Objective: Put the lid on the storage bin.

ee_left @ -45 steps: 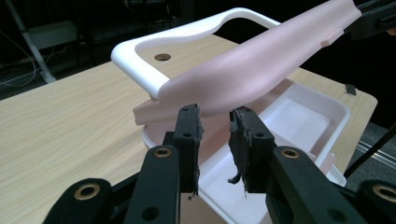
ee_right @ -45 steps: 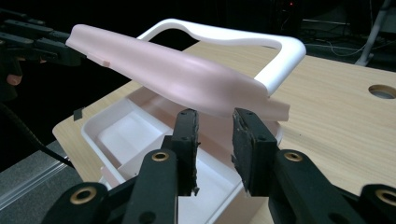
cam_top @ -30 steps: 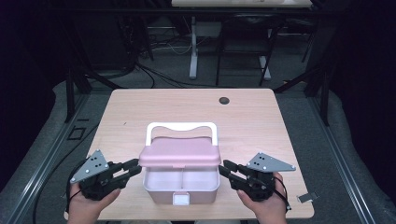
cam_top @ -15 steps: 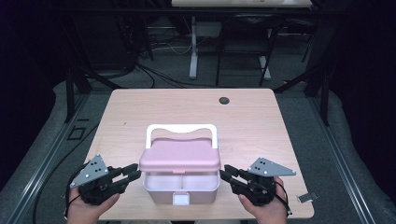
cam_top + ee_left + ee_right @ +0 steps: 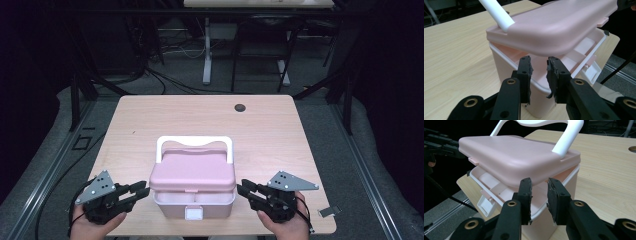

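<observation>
Pale pink plastic storage box [image 5: 194, 197] on light wooden table [image 5: 150, 125], pink lid [image 5: 194, 170] tilted up at front, left gripper [image 5: 142, 192] and right gripper [image 5: 242, 189] flanking lid's side edges, jaws slightly parted, gripping nothing

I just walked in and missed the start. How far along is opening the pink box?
Done: the white latch hangs released and the pink lid is tilted up at its front. In hand: the left gripper and right gripper sit under the lid's side edges, jaws slightly apart. Left: swinging the lid fully back off the box base.

Pink box lid [image 5: 192, 169] raised slightly further at front, apparently; gap over base [image 5: 194, 202] wider.
</observation>
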### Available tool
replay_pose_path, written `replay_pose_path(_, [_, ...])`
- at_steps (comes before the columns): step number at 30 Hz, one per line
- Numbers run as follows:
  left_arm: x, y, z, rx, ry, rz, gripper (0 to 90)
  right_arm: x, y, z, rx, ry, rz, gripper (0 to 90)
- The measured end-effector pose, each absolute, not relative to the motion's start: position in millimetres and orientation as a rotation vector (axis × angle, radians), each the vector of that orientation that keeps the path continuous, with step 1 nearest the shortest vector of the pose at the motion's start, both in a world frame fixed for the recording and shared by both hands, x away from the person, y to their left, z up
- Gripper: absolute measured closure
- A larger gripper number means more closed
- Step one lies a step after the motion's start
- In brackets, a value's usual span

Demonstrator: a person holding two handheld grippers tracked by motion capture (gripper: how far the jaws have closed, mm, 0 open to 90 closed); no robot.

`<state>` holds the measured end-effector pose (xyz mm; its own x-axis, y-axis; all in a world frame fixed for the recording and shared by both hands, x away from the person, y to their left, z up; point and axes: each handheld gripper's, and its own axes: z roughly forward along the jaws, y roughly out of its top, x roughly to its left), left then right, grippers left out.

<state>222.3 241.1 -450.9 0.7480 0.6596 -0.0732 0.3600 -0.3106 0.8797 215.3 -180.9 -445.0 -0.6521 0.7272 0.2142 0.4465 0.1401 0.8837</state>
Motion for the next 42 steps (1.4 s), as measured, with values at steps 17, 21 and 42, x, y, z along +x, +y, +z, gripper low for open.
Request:
replay_pose_path(17, [229.7, 258.5, -455.8, 1.9, 0.848, 0.38, 70.1, 222.4, -182.4, -445.4, 1.173, 2.15, 1.504, 72.0])
replay_pose_path(21, [234.0, 260.0, -455.0, 1.89, 0.864, 0.375, 68.9, 226.6, -184.7, -444.3, 1.187, 2.145, 1.501, 70.9])
replay_pose_path(42, [273.5, 261.7, -448.1, 1.889, 0.915, 0.39, 57.6, 258.7, -181.2, -440.7, 1.227, 2.102, 1.449, 60.8])
